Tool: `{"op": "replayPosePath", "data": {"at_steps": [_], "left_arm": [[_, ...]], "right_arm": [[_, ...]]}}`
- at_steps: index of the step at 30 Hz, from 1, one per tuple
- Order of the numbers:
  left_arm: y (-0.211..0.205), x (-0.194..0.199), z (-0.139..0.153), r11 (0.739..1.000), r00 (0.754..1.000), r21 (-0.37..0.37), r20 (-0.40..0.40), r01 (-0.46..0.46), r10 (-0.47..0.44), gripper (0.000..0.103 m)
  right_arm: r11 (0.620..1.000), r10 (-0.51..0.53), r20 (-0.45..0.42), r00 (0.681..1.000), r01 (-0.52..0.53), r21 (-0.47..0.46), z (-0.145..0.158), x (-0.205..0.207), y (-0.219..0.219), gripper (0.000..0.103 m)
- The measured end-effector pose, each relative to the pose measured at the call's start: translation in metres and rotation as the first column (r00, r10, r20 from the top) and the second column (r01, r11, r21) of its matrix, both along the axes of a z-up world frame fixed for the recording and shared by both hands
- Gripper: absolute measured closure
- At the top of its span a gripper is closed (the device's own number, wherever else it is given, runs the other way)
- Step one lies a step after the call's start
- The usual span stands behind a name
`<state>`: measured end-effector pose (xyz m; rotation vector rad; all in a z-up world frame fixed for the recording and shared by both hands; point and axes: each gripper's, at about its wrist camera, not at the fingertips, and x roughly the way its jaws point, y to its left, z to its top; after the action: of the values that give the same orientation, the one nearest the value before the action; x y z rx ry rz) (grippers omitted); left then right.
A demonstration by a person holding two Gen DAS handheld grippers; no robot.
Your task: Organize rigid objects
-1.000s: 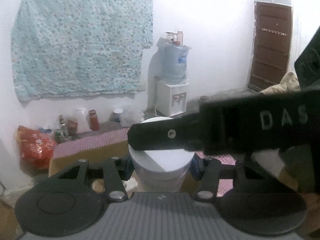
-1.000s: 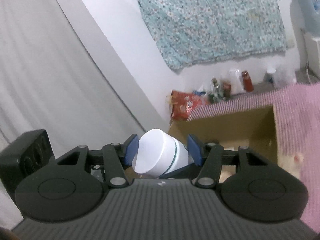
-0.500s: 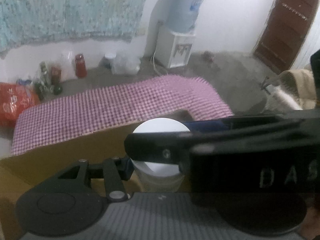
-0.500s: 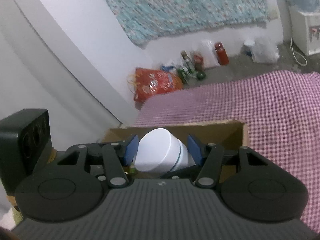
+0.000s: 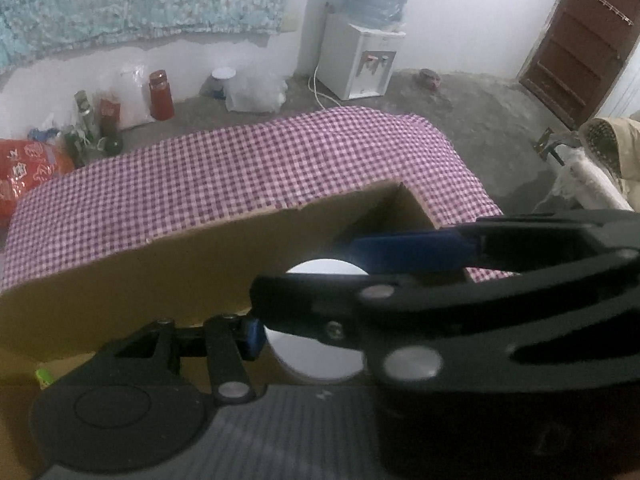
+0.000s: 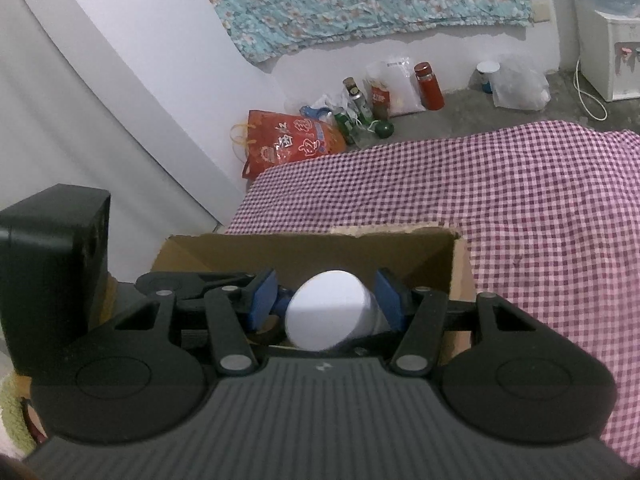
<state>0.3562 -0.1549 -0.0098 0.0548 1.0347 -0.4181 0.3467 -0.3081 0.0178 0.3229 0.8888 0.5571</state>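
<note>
A white cup [image 6: 326,312] with a thin green band lies tilted, its flat end toward the right wrist camera. My right gripper [image 6: 326,304] is shut on its sides over the open cardboard box [image 6: 304,252]. In the left wrist view the same cup [image 5: 316,354] sits between the pads of my left gripper [image 5: 320,340], whose jaws are opening. Its visible left pad lies against the cup. Its other pad is hidden behind the right gripper's fingers [image 5: 400,300], which cross in front. The box wall [image 5: 160,272] rises just behind the cup.
The box stands on a purple checked cloth [image 6: 520,200]. A black speaker-like block [image 6: 52,272] sits left of the box. A small green item [image 5: 44,376] lies inside the box. On the floor beyond are a red bag [image 6: 296,144], bottles [image 6: 360,112] and a water dispenser [image 5: 360,60].
Both grippers came down together with the cup and tilted downward. The cup has gone from above the box's edge to inside its opening.
</note>
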Motion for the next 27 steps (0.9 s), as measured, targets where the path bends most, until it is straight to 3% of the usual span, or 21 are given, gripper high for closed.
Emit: {"op": "replayPosePath", "data": {"at_steps": [6, 15, 21, 25, 27], "left_arm": [[0.004, -0.012, 0.017, 1.000, 0.998, -0.002, 0.057, -0.026, 0.026, 0.024], [0.030, -0.079, 0.088, 0.997, 0.969, -0.065, 0.242, -0.042, 0.057, 0.009], [0.064, -0.162, 0.126, 0.991, 0.932, -0.126, 0.352, -0.042, 0.084, 0.000], [0.085, -0.213, 0.130, 0.988, 0.920, -0.142, 0.375, -0.060, 0.110, 0.000], [0.094, -0.236, 0.126, 0.985, 0.916, -0.146, 0.376, -0.091, 0.140, 0.000]], "right_arm": [[0.999, -0.025, 0.017, 1.000, 0.025, 0.021, 0.008, -0.013, -0.009, 0.049], [0.987, -0.092, 0.133, 0.987, 0.074, 0.140, 0.065, -0.083, -0.039, 0.045], [0.980, -0.137, 0.258, 0.956, 0.093, 0.174, 0.106, -0.164, -0.049, 0.022], [0.980, -0.164, 0.318, 0.934, 0.117, 0.160, 0.116, -0.221, -0.049, 0.003], [0.982, -0.176, 0.343, 0.923, 0.142, 0.121, 0.114, -0.244, -0.041, 0.001]]}}
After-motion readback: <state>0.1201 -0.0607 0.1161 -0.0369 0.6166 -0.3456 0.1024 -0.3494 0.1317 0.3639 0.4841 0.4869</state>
